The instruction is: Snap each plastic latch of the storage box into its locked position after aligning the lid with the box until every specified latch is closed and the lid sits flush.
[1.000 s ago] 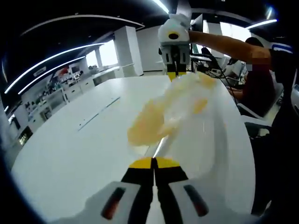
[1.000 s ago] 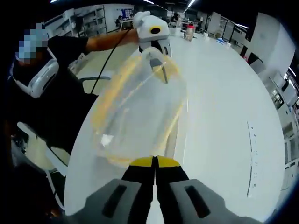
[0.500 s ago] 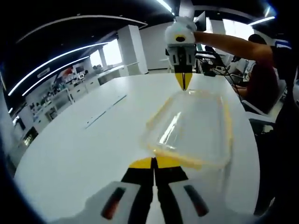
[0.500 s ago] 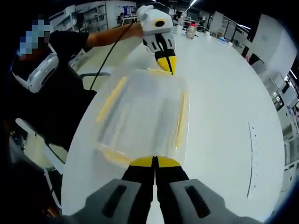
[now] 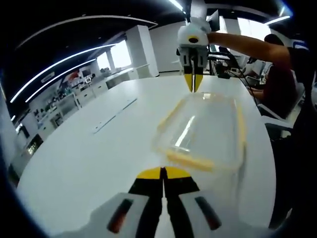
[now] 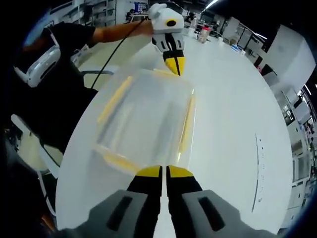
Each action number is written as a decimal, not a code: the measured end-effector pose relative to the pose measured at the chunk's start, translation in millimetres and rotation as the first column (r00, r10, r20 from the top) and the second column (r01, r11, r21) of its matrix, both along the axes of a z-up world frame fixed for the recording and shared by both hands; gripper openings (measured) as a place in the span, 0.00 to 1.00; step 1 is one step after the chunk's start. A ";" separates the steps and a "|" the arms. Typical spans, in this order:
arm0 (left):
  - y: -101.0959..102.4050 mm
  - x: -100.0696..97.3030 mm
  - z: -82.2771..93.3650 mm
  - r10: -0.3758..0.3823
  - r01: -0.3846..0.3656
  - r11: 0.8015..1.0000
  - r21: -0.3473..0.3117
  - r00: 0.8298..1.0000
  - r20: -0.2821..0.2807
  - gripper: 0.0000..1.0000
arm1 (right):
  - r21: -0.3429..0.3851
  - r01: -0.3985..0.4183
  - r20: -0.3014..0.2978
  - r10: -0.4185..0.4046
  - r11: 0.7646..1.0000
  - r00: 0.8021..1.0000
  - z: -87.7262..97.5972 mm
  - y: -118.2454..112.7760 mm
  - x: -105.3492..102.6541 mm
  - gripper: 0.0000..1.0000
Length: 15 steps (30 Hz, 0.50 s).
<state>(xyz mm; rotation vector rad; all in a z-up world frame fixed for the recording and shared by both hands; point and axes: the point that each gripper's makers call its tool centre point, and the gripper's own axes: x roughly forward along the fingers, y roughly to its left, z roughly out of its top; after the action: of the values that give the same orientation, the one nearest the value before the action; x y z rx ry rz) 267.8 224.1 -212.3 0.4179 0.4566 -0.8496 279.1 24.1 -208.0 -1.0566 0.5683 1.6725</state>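
Observation:
A clear plastic storage box [image 5: 203, 131] with its lid on and yellow latches sits flat on the white table [image 5: 79, 158]. One yellow latch [image 5: 190, 160] runs along its near end, and others line its long sides [image 6: 186, 124]. My left gripper [image 5: 163, 172] is shut just short of that near end, with nothing seen between the jaws. My right gripper [image 5: 193, 83] points down at the far end, also shut. In the right gripper view the box [image 6: 143, 116] lies between my right gripper [image 6: 164, 171] and my left gripper [image 6: 174, 65], whose tips touch the lid's far edge.
A person in a dark top [image 6: 64, 84] stands at the table's edge beside the box, with a white chair [image 6: 34, 148] nearby. Shelves and cabinets [image 5: 59, 99] line the far wall. A thin groove [image 5: 114, 114] runs along the tabletop.
One second ago the box was tilted and blurred between the two grippers; it has since settled flat on the table. Both grippers stay shut at its ends.

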 end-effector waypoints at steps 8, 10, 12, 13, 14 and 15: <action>4.1 -3.5 0.7 -0.016 0.016 1.000 -0.012 1.000 0.015 0.11 | 0.012 -0.004 0.037 0.004 1.000 0.999 4.7 -11.3 5.9 0.13; 5.8 -3.1 -0.4 -0.022 0.022 1.000 -0.008 1.000 0.015 0.12 | 0.024 0.004 0.035 -0.004 1.000 0.999 6.8 -15.0 7.8 0.15; 4.2 -5.6 0.7 -0.035 0.035 0.999 -0.029 0.999 0.013 0.12 | 0.034 0.009 0.028 -0.010 0.999 1.000 7.9 -19.0 6.2 0.16; 2.9 -8.0 1.5 -0.040 0.040 0.998 -0.041 0.999 0.013 0.13 | 0.037 0.010 0.032 -0.011 0.999 0.999 7.5 -21.3 5.1 0.17; 2.2 -8.7 1.6 -0.041 0.041 0.998 -0.045 0.999 0.017 0.15 | 0.038 0.009 0.036 -0.011 0.999 0.999 7.1 -23.3 4.4 0.17; 1.9 -9.1 0.8 -0.041 0.041 0.998 -0.045 0.999 0.017 0.16 | 0.040 0.009 0.035 -0.010 0.999 0.999 6.9 -24.9 4.0 0.17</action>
<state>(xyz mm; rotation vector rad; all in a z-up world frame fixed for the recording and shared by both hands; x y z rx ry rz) 258.7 226.0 -211.6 0.3928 0.4142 -0.8942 283.1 -0.8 -201.1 -1.0507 0.5141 1.6471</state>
